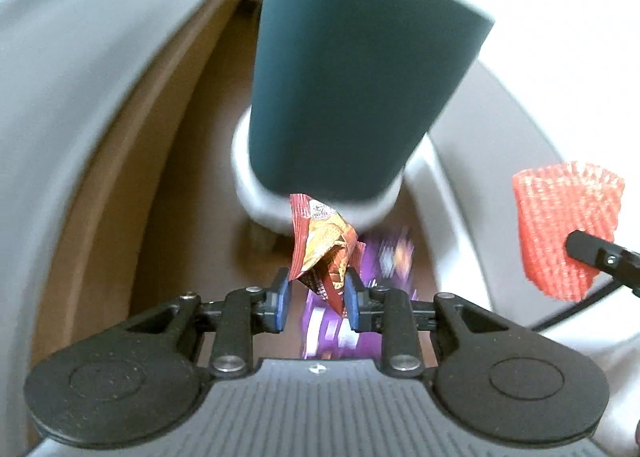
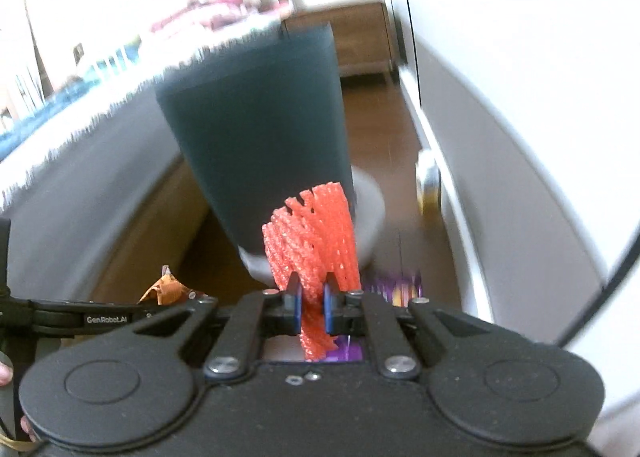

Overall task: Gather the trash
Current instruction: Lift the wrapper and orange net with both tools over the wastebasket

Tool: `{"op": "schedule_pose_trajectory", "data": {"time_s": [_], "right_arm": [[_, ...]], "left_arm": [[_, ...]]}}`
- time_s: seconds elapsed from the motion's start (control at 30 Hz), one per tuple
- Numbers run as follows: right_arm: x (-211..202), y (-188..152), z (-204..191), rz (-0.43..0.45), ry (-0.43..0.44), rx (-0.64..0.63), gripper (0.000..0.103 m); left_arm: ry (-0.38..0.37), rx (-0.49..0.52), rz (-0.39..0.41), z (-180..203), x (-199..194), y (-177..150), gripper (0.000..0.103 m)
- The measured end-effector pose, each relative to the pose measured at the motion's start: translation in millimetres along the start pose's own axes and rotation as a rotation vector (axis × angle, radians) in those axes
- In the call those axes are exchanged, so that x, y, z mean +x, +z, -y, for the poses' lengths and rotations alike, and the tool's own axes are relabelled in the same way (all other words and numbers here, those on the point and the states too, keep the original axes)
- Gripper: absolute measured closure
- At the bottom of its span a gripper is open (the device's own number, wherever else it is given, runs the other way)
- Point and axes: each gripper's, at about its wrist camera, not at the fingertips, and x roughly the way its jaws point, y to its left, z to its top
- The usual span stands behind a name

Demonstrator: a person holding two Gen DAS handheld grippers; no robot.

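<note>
My left gripper [image 1: 316, 297] is shut on a crumpled red and gold snack wrapper [image 1: 320, 245] and holds it above the floor. My right gripper [image 2: 312, 305] is shut on a piece of red foam fruit netting [image 2: 316, 241]; the netting also shows in the left wrist view [image 1: 560, 229] at the right. A tall dark teal bin [image 1: 352, 69] with a white base [image 1: 264, 209] stands just ahead of both grippers; it also shows in the right wrist view [image 2: 260, 129]. A purple wrapper [image 1: 384, 257] lies blurred on the floor below, also in the right wrist view [image 2: 400, 285].
A brown wooden floor [image 1: 180, 217] runs between a grey bed side [image 1: 80, 97] on the left and a white wall [image 1: 560, 37] on the right. A wooden cabinet [image 2: 360, 37] stands far behind the bin. The left gripper's arm [image 2: 80, 317] crosses the lower left.
</note>
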Motion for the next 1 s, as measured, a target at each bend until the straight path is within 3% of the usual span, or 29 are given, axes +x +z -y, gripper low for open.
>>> {"op": "schedule_pose_trajectory", "data": {"time_s": [0.2,0.43,0.73,1.0], "right_arm": [[-10.7,72.8,-21.4,0.141,0.017,-0.072,0.094],[17.5,135.1,-44.5,0.188,-0.004,-0.157,0.094],[68.2,168.6,-66.5,0.143,-0.047,-0.226,0.094],[123.9,173.7,-63.3,0.020,-0.089,-0.236,0.094]], "left_arm": [[-0.042,0.036,0.161,20.1,-46.6,75.0,0.076],[-0.031,0.089,0.271,43.3,-66.0,149.4,0.076],[0.022,0.141,0.256,61.3,-27.5,207.2,0.076],[0.061,0.122,0.151,49.9,26.1,225.9,0.076]]}}
